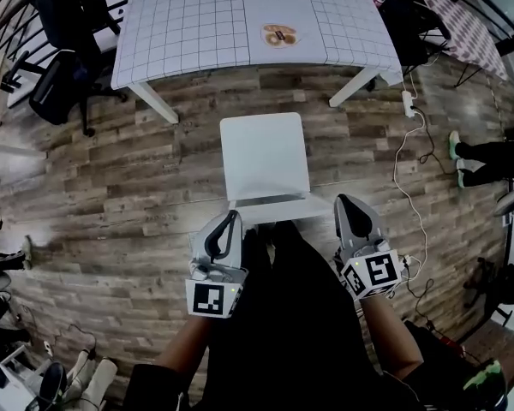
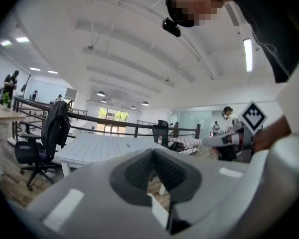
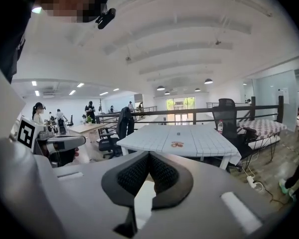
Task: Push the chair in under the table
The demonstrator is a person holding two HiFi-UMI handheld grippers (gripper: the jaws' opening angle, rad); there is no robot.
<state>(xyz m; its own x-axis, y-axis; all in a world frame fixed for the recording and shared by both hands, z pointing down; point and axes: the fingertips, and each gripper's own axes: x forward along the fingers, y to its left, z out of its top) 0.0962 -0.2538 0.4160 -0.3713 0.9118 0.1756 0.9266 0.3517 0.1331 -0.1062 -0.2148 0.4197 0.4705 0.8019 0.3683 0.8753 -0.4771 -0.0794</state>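
Chair (image 1: pixel 265 157), white, standing out from table (image 1: pixel 197 24); push not yet begun.
It sits near of the table, apart from it, with its back toward the person. The left gripper (image 1: pixel 228 228) and right gripper (image 1: pixel 351 212), jaws closed on nothing, flank the back's two ends (probably to shove it evenly). Plank floor (image 1: pixel 94 187); open office, swivel chair (image 1: pixel 64 84) far left, power strip (image 1: pixel 407 103) right.
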